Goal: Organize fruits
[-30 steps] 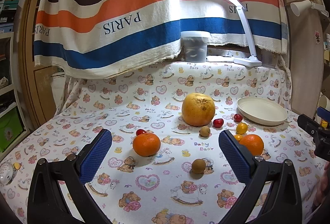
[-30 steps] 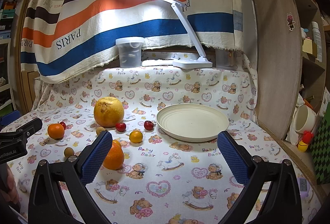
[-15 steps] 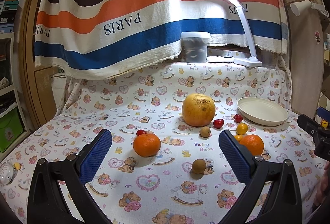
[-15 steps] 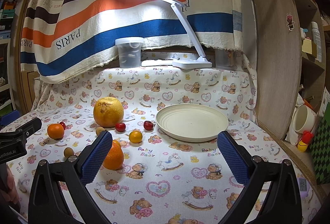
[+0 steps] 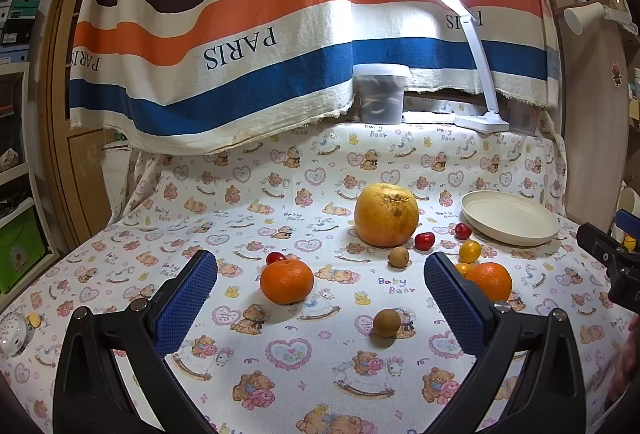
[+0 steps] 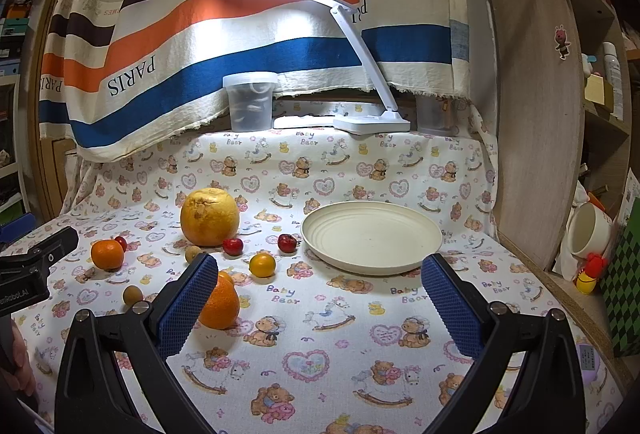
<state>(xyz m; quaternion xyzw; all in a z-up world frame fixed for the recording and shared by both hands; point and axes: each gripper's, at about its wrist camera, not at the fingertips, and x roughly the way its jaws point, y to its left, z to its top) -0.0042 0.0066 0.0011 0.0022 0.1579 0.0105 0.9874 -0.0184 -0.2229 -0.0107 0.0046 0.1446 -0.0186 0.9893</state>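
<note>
Fruits lie on the bear-print tablecloth: a large yellow pomelo (image 5: 386, 215) (image 6: 209, 217), an orange (image 5: 286, 281) (image 6: 107, 254), a second orange (image 5: 489, 280) (image 6: 220, 304), small brown fruits (image 5: 386, 322) (image 5: 399, 257), red cherry tomatoes (image 5: 424, 241) (image 6: 287, 243) and a small yellow fruit (image 6: 262, 265). A cream plate (image 6: 371, 236) (image 5: 509, 217) stands empty at the right. My left gripper (image 5: 320, 298) is open and empty, above the cloth before the first orange. My right gripper (image 6: 320, 298) is open and empty, in front of the plate.
A striped PARIS cloth (image 5: 256, 46) hangs behind. A white desk lamp (image 6: 362, 122) and a clear plastic tub (image 6: 250, 101) stand at the back. A wooden panel (image 6: 536, 138) and shelves with a cup (image 6: 590, 230) border the right.
</note>
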